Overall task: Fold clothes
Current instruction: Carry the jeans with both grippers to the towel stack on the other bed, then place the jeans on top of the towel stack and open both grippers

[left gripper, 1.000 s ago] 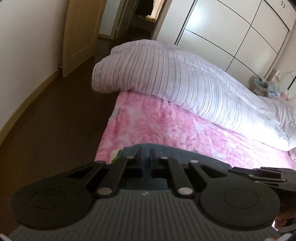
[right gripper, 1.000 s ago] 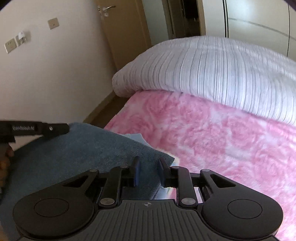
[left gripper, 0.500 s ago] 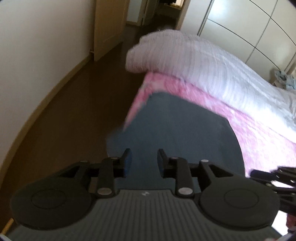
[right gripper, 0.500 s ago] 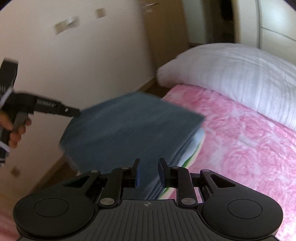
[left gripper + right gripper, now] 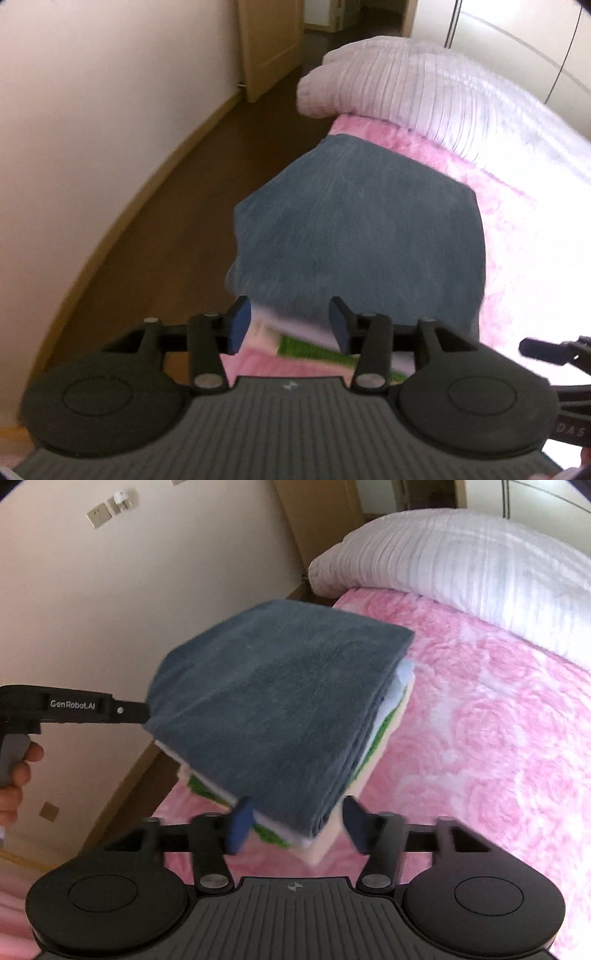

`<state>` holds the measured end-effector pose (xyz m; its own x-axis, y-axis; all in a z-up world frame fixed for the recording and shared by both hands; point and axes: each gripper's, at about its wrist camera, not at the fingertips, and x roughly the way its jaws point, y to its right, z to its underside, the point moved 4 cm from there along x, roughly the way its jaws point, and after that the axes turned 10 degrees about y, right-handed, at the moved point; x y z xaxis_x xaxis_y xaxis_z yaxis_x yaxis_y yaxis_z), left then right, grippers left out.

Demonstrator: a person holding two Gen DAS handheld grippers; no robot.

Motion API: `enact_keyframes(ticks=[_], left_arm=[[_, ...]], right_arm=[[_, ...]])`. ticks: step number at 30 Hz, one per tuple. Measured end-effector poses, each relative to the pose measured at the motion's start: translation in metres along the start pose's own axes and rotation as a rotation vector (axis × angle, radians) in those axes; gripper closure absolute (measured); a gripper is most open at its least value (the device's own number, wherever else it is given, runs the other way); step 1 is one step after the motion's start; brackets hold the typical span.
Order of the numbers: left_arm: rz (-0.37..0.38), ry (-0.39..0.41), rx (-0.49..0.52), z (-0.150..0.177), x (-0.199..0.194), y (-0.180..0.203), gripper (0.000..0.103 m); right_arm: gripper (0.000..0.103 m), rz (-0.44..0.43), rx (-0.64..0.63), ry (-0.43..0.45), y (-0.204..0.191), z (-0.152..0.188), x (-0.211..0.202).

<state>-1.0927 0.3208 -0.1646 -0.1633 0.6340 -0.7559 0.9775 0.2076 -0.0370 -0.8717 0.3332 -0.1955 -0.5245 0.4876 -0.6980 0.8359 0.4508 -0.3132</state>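
Observation:
A folded grey-blue garment (image 5: 280,705) lies on top of a stack of folded clothes with white, green and cream layers (image 5: 388,723), near the left edge of the pink bed (image 5: 480,720). It also shows in the left wrist view (image 5: 365,229). My right gripper (image 5: 297,825) is open, its blue-padded fingers straddling the near corner of the stack. My left gripper (image 5: 290,325) is open just short of the stack's near edge, and shows from the side in the right wrist view (image 5: 74,705).
A striped white duvet (image 5: 424,77) is bunched along the far side of the bed. The brown floor (image 5: 166,206) and a cream wall (image 5: 92,92) lie to the left. A wooden door (image 5: 269,40) stands at the back, and white wardrobe doors (image 5: 517,40) at the far right.
Both grippers have opened and let go of the grey-blue garment. It now rests folded on the stack, and both cameras have drawn back from it.

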Motion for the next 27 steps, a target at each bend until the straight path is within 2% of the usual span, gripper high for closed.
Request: enact_keyframes(ticks=[6, 13, 15, 18, 23, 27], left_arm=[[-0.081, 0.001, 0.01, 0.032, -0.069, 0.034, 0.055], [-0.162, 0.016, -0.069, 0.068, -0.134, 0.086, 0.055], [-0.179, 0.029, -0.091, 0.077, -0.151, 0.106, 0.052], [-0.212, 0.063, -0.118, 0.087, -0.174, 0.139, 0.042], [-0.264, 0.097, -0.166, 0.108, -0.206, 0.196, 0.042], [-0.268, 0.08, -0.264, 0.129, -0.218, 0.23, 0.042]], right_arm=[[0.039, -0.03, -0.062, -0.007, -0.015, 0.008, -0.04], [0.037, -0.085, -0.179, -0.03, 0.0, 0.025, -0.097], [0.036, -0.09, -0.213, -0.038, 0.01, 0.029, -0.118], [0.035, -0.067, -0.267, -0.048, 0.029, 0.035, -0.144], [0.035, -0.065, -0.383, -0.043, 0.065, 0.041, -0.176], [0.035, -0.077, -0.433, -0.054, 0.094, 0.048, -0.198]])
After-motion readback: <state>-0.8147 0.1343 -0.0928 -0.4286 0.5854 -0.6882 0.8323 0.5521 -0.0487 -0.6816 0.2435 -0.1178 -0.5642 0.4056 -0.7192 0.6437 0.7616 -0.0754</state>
